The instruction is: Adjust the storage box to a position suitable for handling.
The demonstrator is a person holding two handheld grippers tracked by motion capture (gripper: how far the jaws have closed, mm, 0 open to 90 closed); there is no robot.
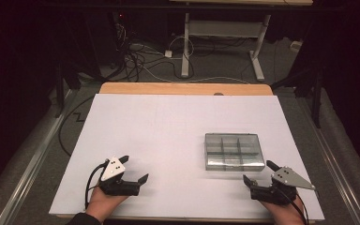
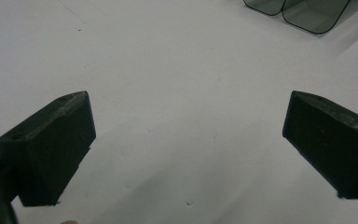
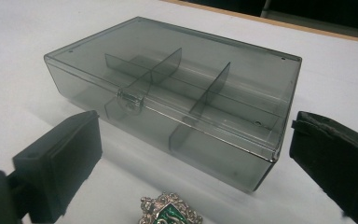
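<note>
Fingers of both grippers (image 1: 137,168) (image 1: 259,171) stood wide, empty; the right could knock the badge (image 3: 170,211) against the box (image 3: 177,93).

The silver-green badge (image 3: 170,211) is cut off by the bottom edge.

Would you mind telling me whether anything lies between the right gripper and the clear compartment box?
Only a small silver and green badge, lying on the white table between the right gripper fingers, short of the closed box. Otherwise the path looks free.
</note>
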